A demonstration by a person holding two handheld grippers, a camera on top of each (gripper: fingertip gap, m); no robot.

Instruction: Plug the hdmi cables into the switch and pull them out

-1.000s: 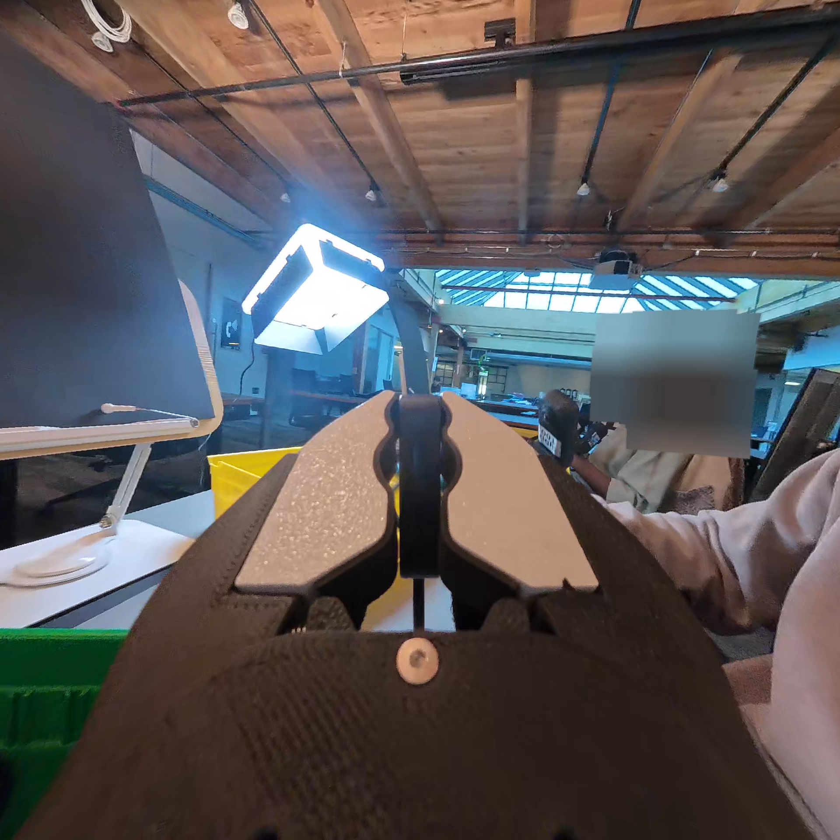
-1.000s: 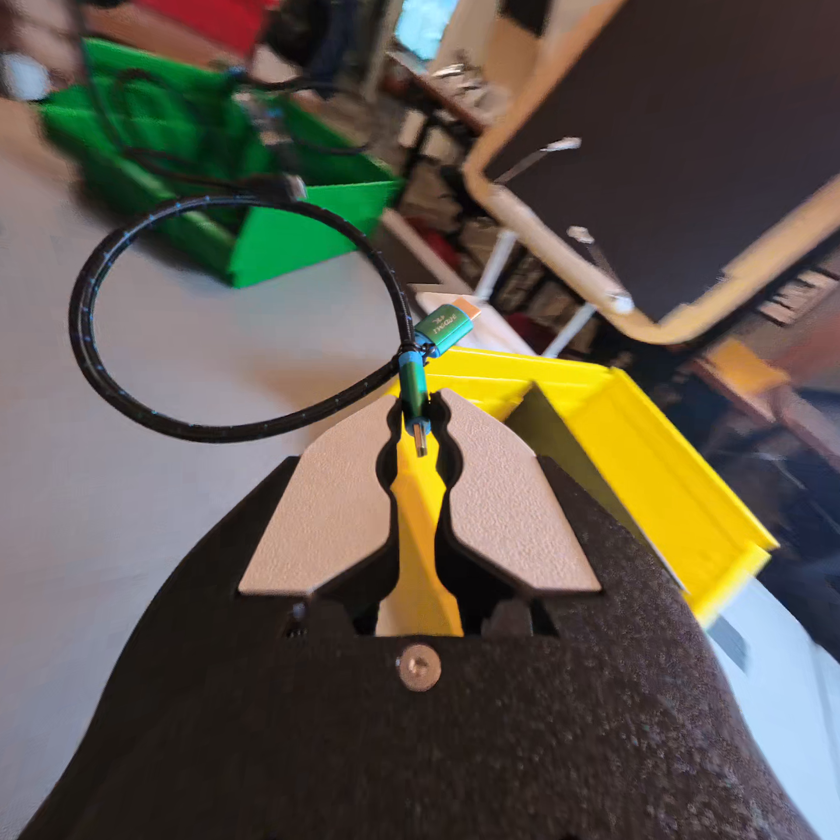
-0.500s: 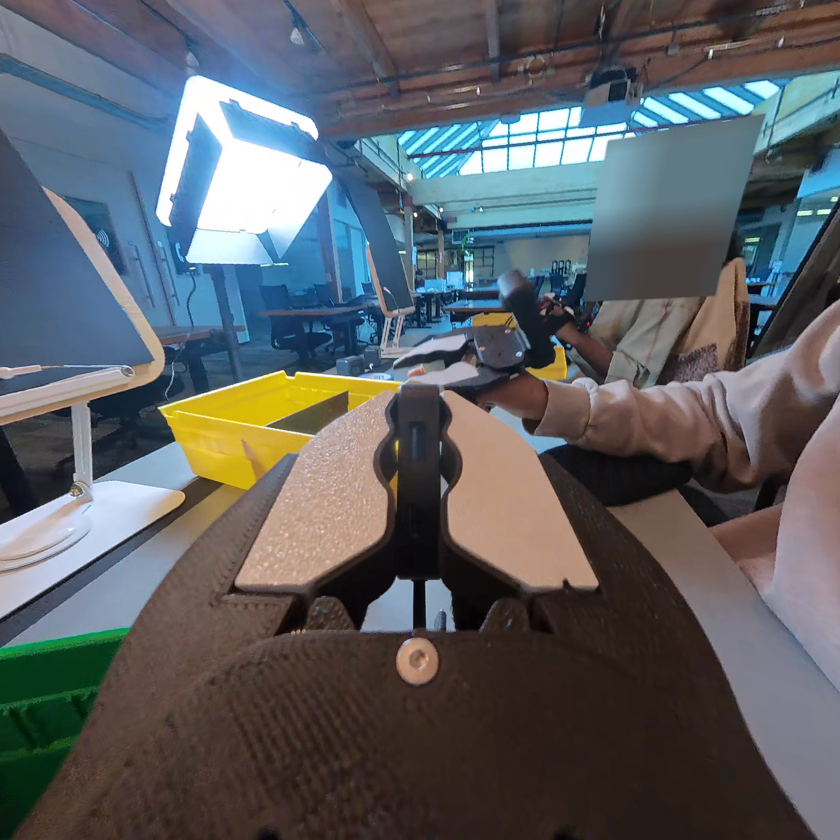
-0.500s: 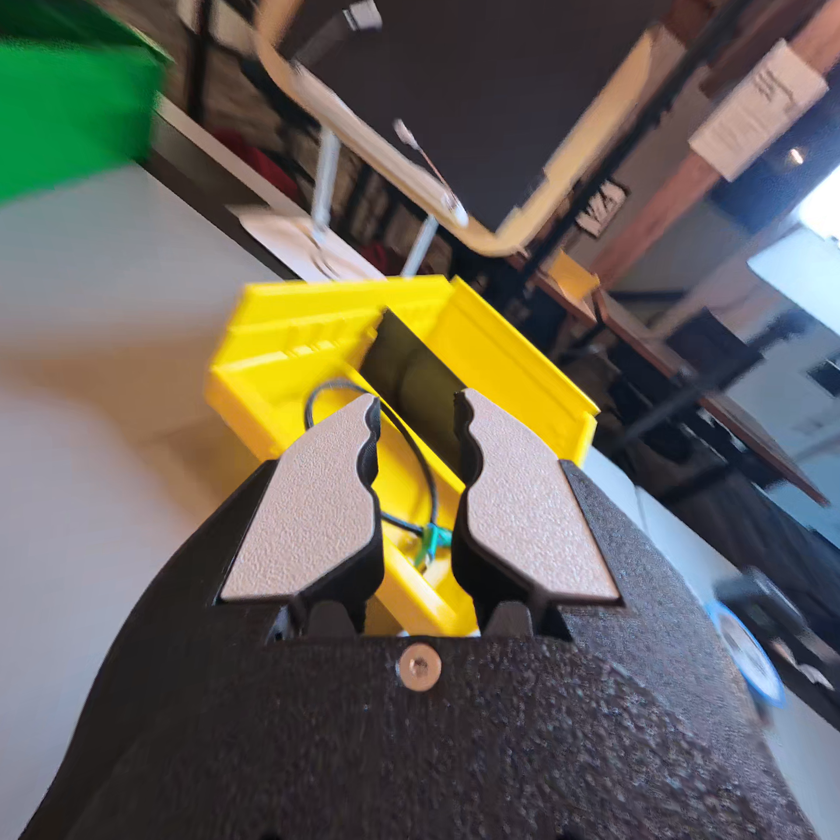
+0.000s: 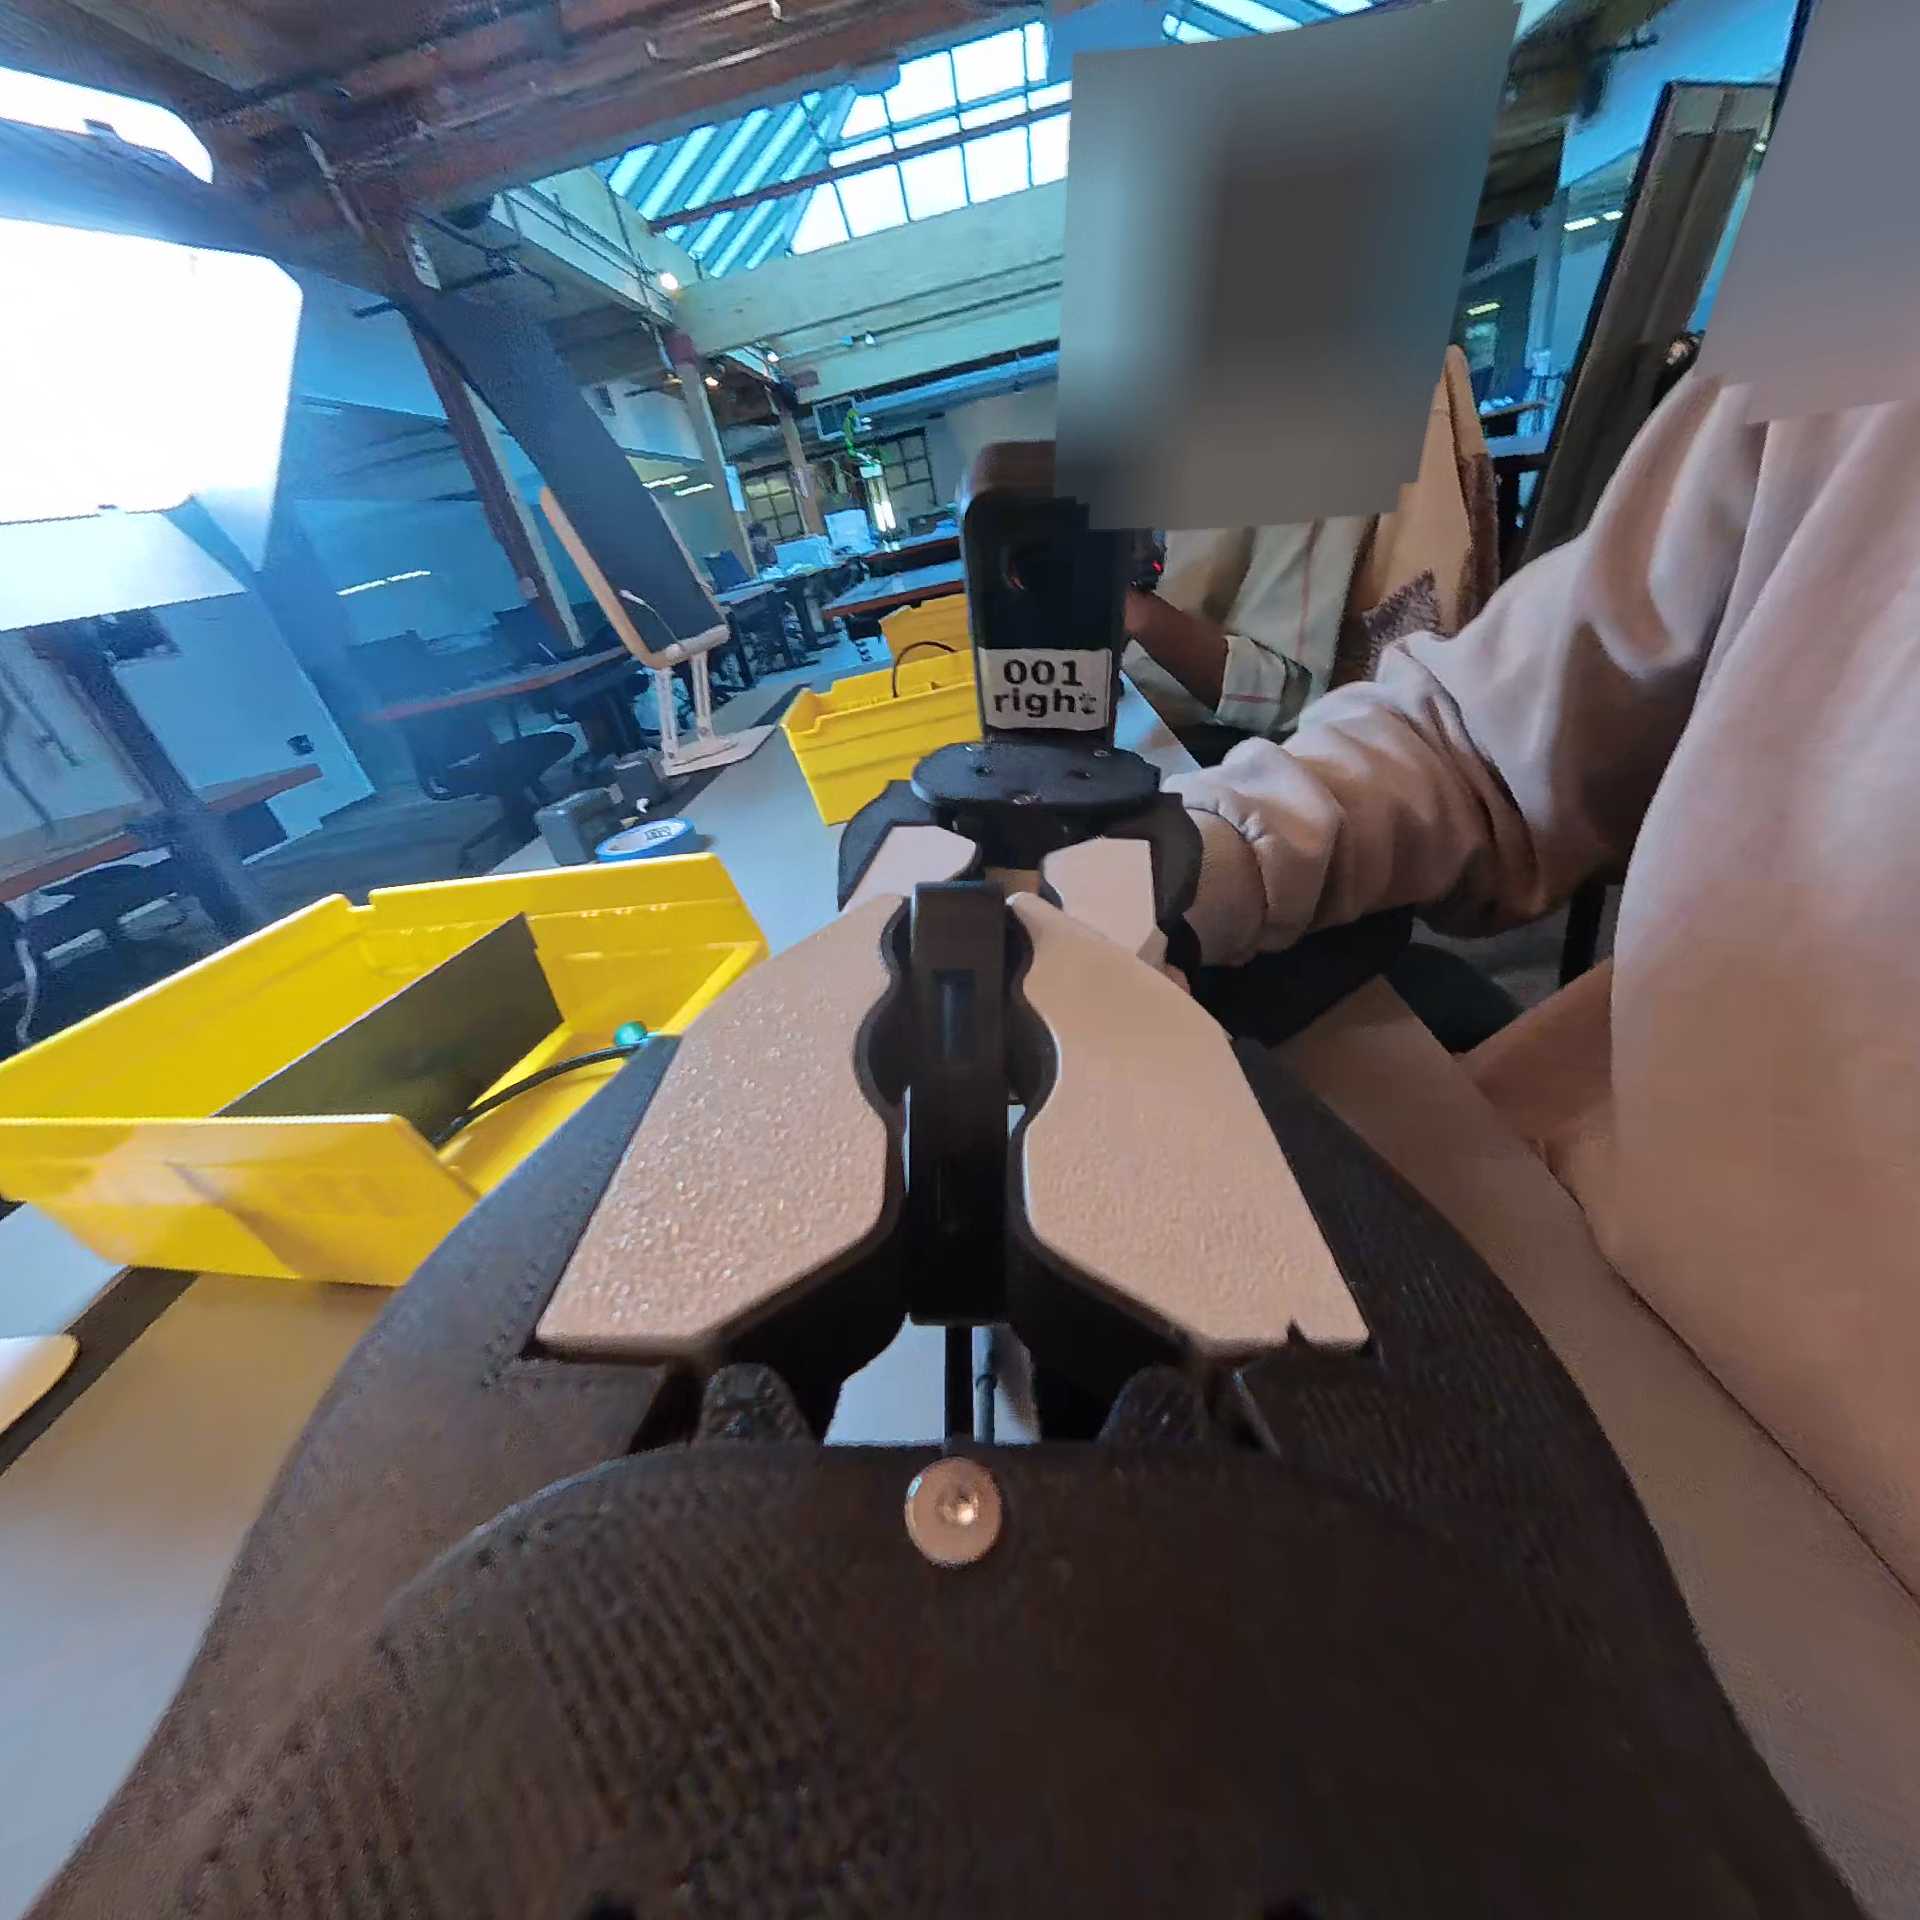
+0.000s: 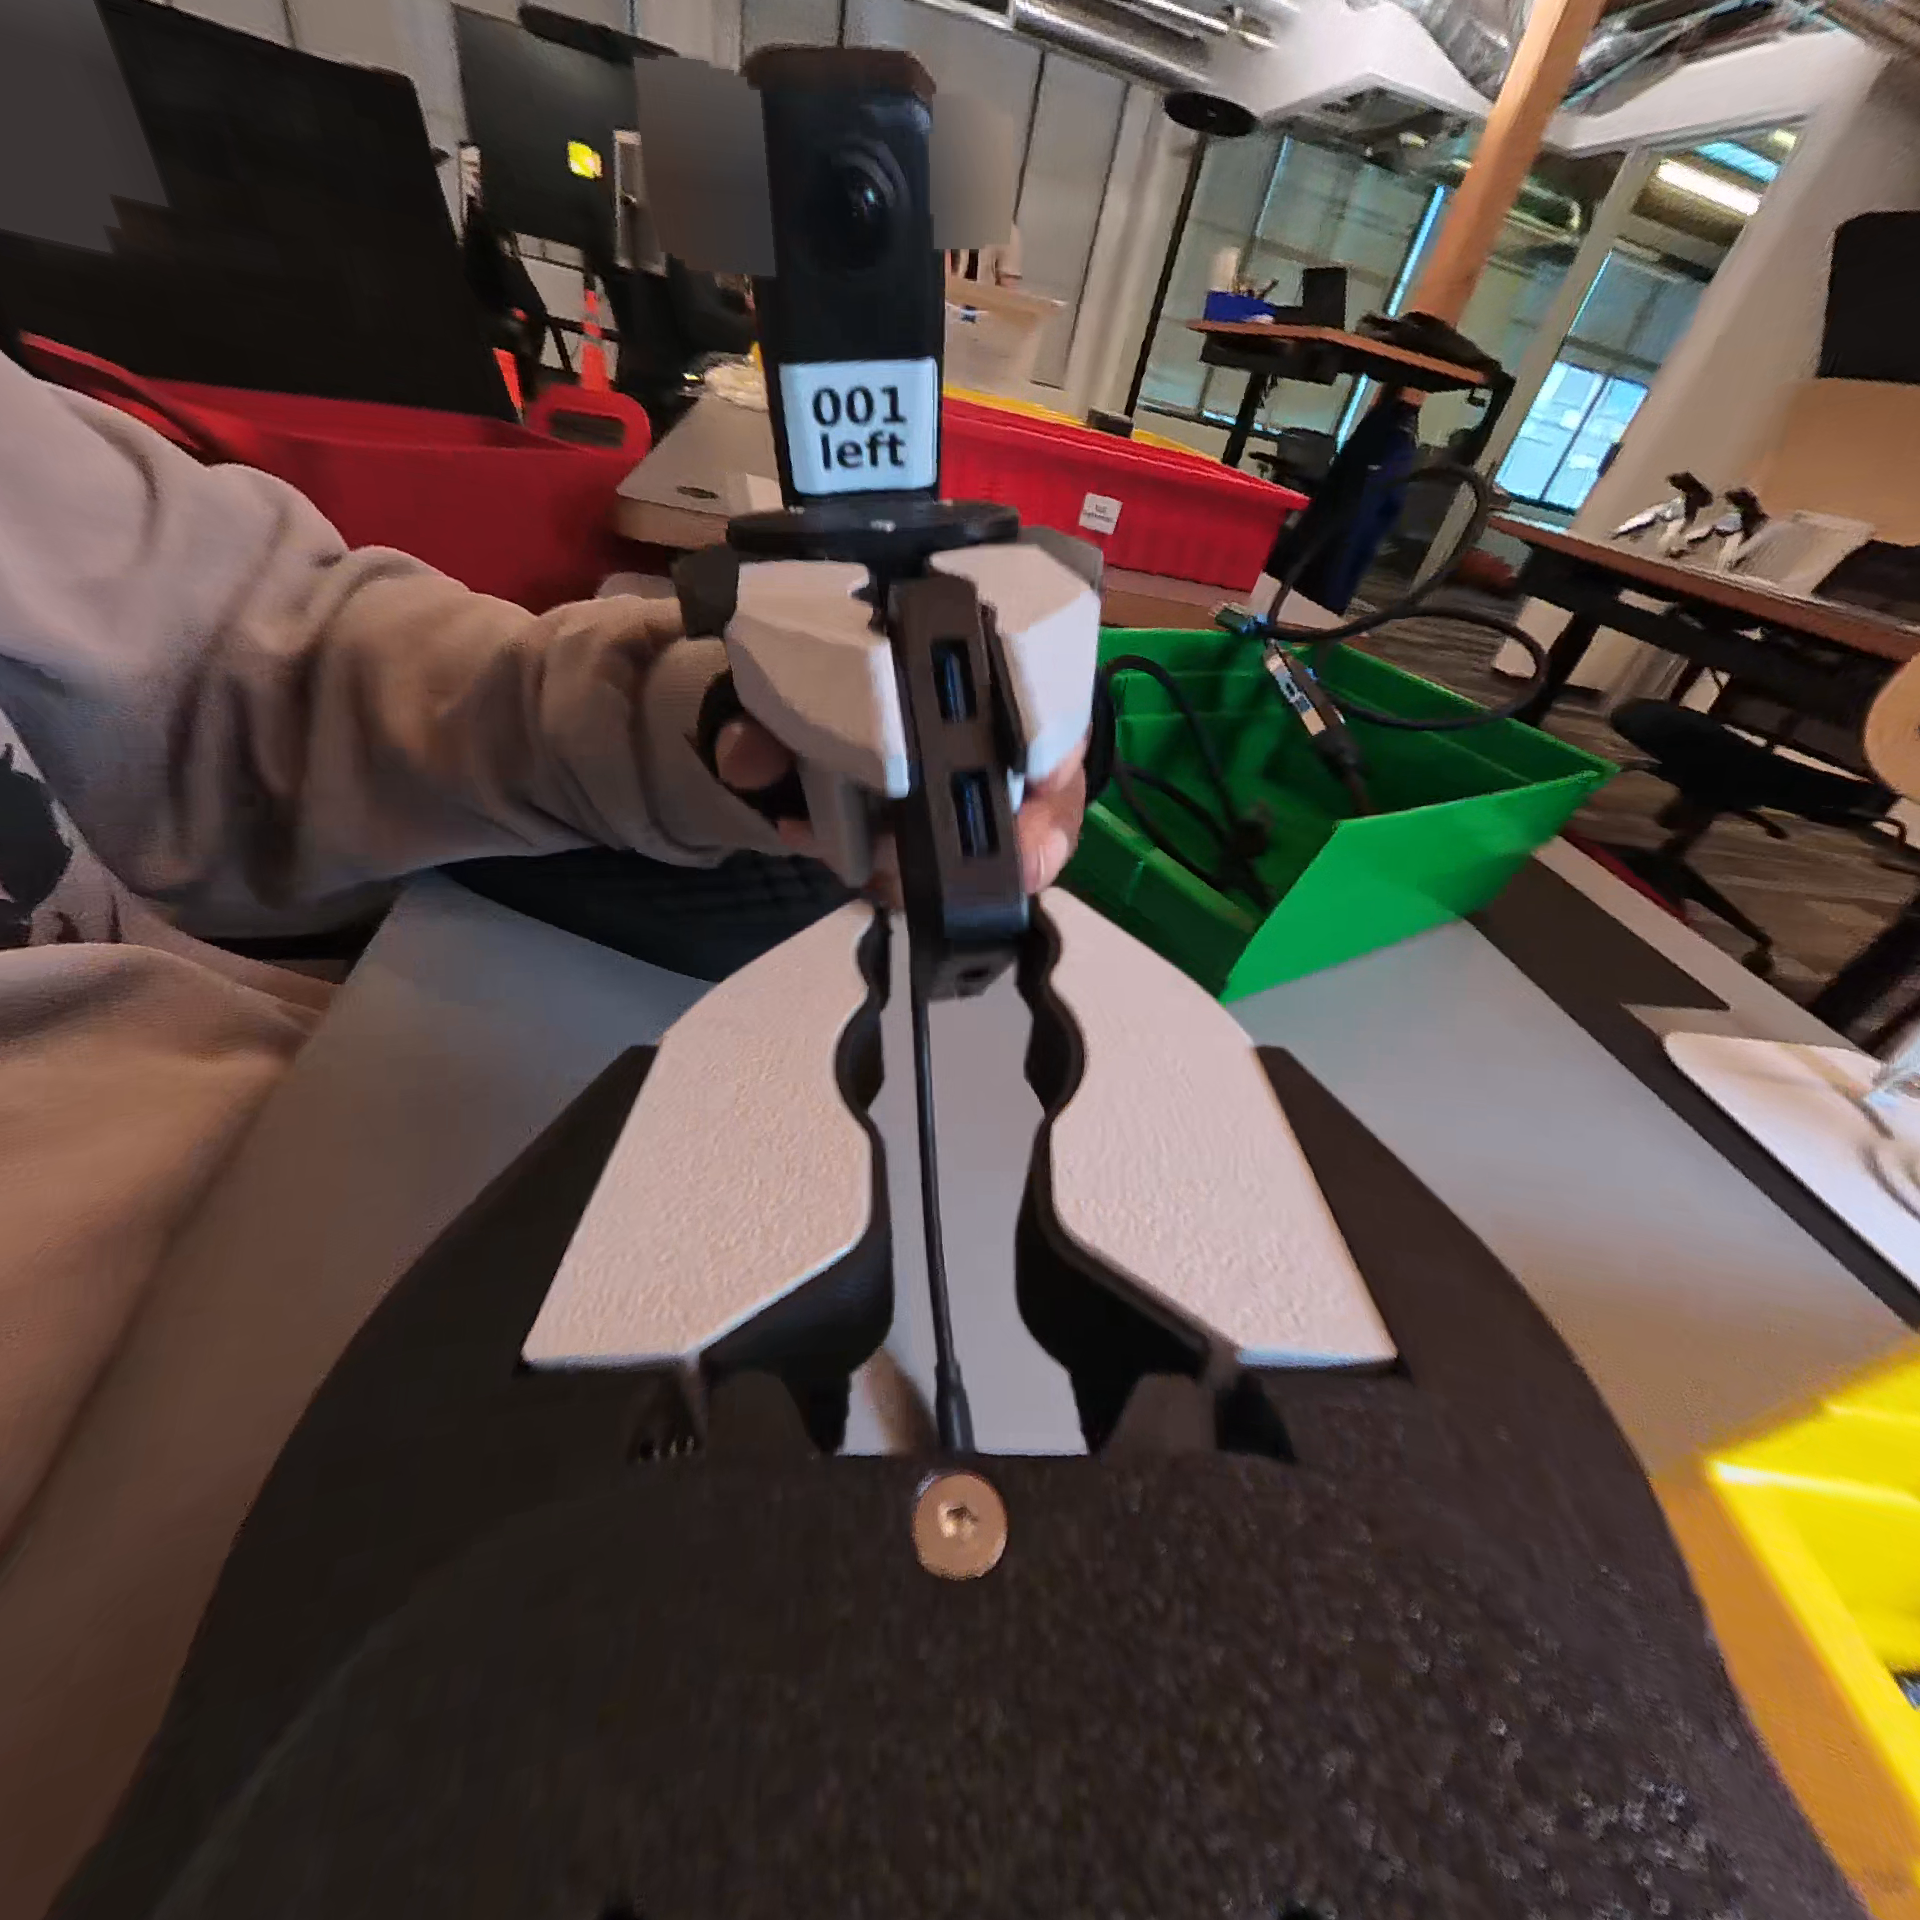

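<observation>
Left claw [image 5: 958,914] clamped on the switch [image 5: 956,1101] — a slim black box held edge-on between the grey pads, its thin black lead [image 6: 935,1226] running back between the right claw's fingers. In the right wrist view the switch [image 6: 961,790] shows two blue ports on its near face, one above the other.

Right claw [image 6: 961,935] parted, nothing gripped; its tips sit on either side of the switch's lower end, though whether they touch it is hard to say from this angle. The two claws face each other tip to tip; right claw [image 5: 1023,883] at 12 o'clock in the left wrist view.

Yellow bin [image 5: 135,1153] at 9 o'clock in the left view, on the grey bench [image 5: 125,1455]. Inside it a dark divider [image 5: 416,1039] and a black cable [image 5: 540,1070] with a green-blue plug [image 5: 631,1034].

Green bin [image 6: 1455,831] at 2 o'clock in the right view — holds more black cables [image 6: 1195,758]. Red tubs [image 6: 1091,478] behind it.
</observation>
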